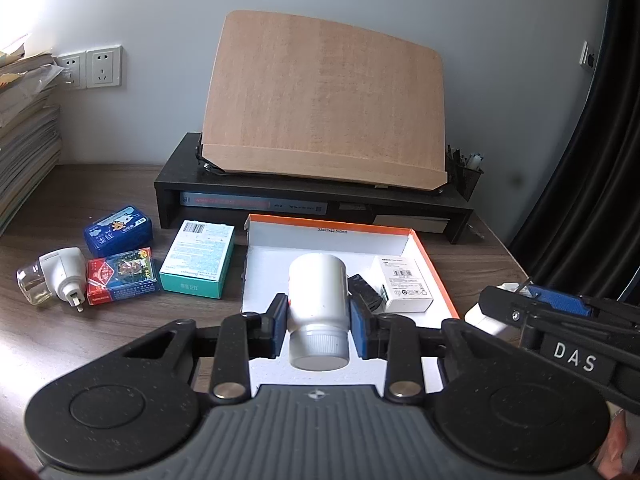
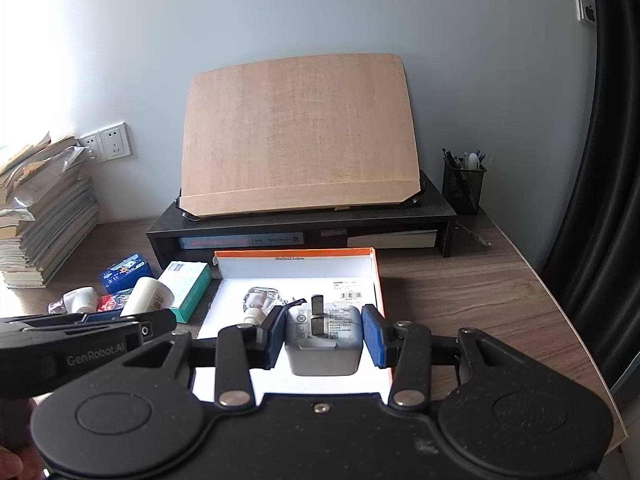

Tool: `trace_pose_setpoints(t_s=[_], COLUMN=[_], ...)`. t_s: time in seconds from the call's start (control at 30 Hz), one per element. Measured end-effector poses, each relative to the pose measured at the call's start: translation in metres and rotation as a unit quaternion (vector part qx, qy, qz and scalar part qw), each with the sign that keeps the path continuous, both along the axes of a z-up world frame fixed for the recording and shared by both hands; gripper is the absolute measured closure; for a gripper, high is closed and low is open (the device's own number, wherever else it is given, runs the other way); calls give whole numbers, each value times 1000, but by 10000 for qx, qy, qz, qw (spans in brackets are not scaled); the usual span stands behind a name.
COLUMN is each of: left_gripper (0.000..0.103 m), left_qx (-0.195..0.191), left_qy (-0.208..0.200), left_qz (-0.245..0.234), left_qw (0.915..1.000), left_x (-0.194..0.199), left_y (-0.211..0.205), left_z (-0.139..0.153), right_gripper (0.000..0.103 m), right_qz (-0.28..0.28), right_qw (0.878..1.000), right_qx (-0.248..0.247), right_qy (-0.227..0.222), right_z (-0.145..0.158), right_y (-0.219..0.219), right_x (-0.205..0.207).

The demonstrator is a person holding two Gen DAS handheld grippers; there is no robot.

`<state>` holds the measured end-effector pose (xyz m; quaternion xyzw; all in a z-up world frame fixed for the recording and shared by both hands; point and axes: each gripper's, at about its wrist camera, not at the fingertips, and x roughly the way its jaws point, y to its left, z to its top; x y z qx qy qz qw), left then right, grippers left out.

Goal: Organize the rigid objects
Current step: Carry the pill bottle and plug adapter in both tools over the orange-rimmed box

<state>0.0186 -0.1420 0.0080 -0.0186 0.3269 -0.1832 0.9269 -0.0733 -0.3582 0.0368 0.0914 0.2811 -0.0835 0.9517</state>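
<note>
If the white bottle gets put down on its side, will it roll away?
Probably. The white bottle looks round and smooth, so it may roll until the orange box wall stops it. Held in the left gripper, it looks stiff.

hidden and unreadable bits

the small black item in the orange-edged box is half hidden behind the white bottle; print on the white carton is too small to read; the paper stack runs off the left edge.

place: home office | cues: wooden desk, paper stacks, pen holder, wall sockets
</note>
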Motion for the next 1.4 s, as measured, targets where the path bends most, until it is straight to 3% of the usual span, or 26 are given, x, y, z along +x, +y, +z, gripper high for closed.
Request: trace_pose_setpoints(t_s=[0.47,1.4], left_gripper=[70,70], left_qx=[135,208], left_qy=[84,259], left_qz=[-309,157], left_qw=[9994,9993], left_x=[6,15], left_y=[-15,-9], left_z=[-4,-17], right_gripper=[52,52], right_qz=[-150,314], right_qw=[9998,9991], right_qx=[44,-93], right_qy=[141,286], right_z=[-8,-24], right_y=[-12,6], right_x=[4,25])
